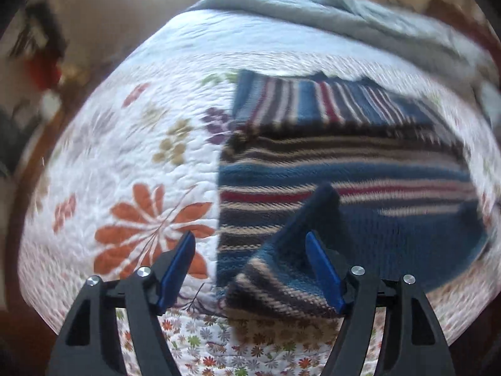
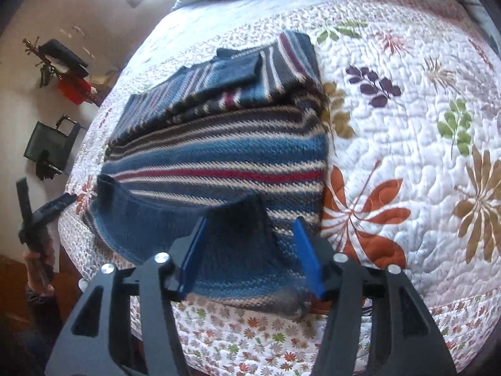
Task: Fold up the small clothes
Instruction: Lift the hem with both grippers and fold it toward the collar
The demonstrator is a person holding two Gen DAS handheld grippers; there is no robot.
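While my left claw point(image 1: 250, 269) hangs low over the near edge of the bed quilt point(image 1: 131, 144), fingers spread wide, striped sweater point(image 1: 344, 169) folded just ahead, its raised corner between my right claw's point(image 2: 250, 257) equally wide fingers.

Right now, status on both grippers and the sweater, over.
Left gripper open, near sweater corner bunched between its fingers. Right gripper open, near hem between its fingers. Sweater partly folded on quilt. Nothing in the way.

Sweater point(image 2: 219, 156) — blue, red, cream, dark stripes; quilt point(image 2: 407, 125) — white, floral print.
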